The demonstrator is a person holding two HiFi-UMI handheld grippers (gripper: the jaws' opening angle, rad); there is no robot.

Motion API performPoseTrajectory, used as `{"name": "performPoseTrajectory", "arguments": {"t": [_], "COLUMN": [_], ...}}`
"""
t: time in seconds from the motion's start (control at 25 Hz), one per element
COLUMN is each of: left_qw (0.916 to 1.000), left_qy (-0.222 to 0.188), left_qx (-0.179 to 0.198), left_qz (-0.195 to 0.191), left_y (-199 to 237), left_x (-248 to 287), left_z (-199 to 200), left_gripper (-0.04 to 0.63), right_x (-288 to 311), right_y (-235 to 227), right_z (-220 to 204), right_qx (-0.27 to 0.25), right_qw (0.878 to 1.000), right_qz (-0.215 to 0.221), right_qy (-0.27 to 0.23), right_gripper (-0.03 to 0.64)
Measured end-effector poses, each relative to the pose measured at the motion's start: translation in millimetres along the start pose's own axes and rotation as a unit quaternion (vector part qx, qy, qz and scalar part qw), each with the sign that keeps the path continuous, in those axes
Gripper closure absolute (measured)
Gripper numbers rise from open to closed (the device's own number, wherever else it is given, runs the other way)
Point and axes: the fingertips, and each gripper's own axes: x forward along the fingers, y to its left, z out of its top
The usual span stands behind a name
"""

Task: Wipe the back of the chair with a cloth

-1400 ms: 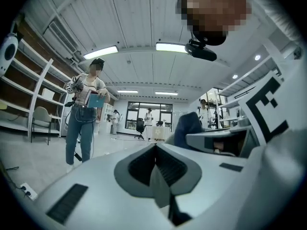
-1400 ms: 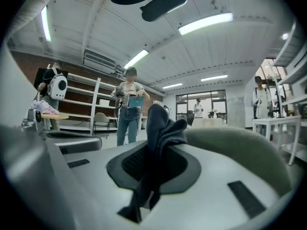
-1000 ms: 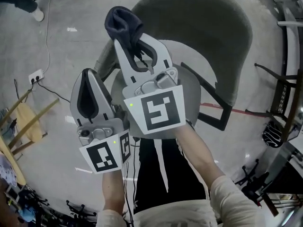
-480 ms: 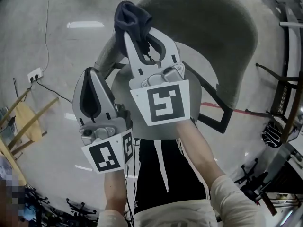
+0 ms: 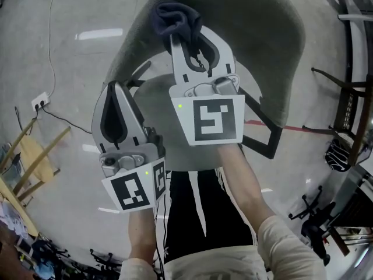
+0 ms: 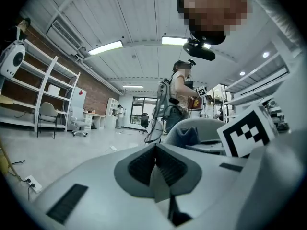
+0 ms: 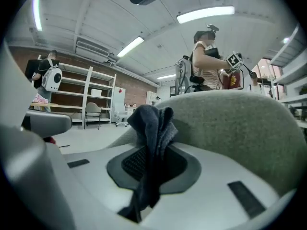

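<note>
Your right gripper (image 7: pixel 153 164) is pinching the dark cloth (image 7: pixel 149 126) between its jaws. A bunch of it stands above the tips and a tail hangs below. The cloth is at the top rim of the grey chair back (image 7: pixel 240 123), though whether it touches isn't clear. Press the bunched end onto the fabric and sweep along the curve in overlapping passes, leading with cloth, not jaws. Your left gripper (image 5: pixel 115 104), jaws pressed together on nothing, hangs beside, off the chair.
</note>
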Motion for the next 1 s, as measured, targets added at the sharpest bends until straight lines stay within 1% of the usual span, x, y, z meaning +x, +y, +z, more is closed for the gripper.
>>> {"name": "performPoseTrajectory", "arguments": {"t": [0.28, 0.4, 0.52, 0.72, 0.84, 1.0], "left_qw": [0.9994, 0.9986, 0.9972, 0.9941, 0.9913, 0.9873], "left_qy": [0.007, 0.007, 0.005, 0.004, 0.002, 0.000], "left_qx": [0.007, 0.009, 0.010, 0.008, 0.014, 0.019], "left_qz": [-0.034, -0.053, -0.075, -0.108, -0.131, -0.158], "left_y": [-26, -44, -63, -92, -108, -127], "left_x": [10, 16, 22, 25, 22, 17], "left_z": [-5, -6, -6, -6, -5, -5], "left_gripper": [0.578, 0.579, 0.579, 0.578, 0.578, 0.578], "right_x": [-24, -41, -62, -93, -112, -136], "right_y": [-72, -96, -122, -146, -155, -161], "right_z": [-6, -10, -14, -19, -21, -24], "right_qx": [0.015, 0.020, 0.010, 0.011, 0.017, 0.018], "right_qw": [0.995, 0.989, 0.982, 0.971, 0.964, 0.956], "right_qz": [-0.102, -0.146, -0.190, -0.238, -0.266, -0.292], "right_qy": [-0.006, -0.003, 0.000, 0.003, 0.003, 0.007], "right_gripper": [0.560, 0.560, 0.560, 0.560, 0.560, 0.560]}}
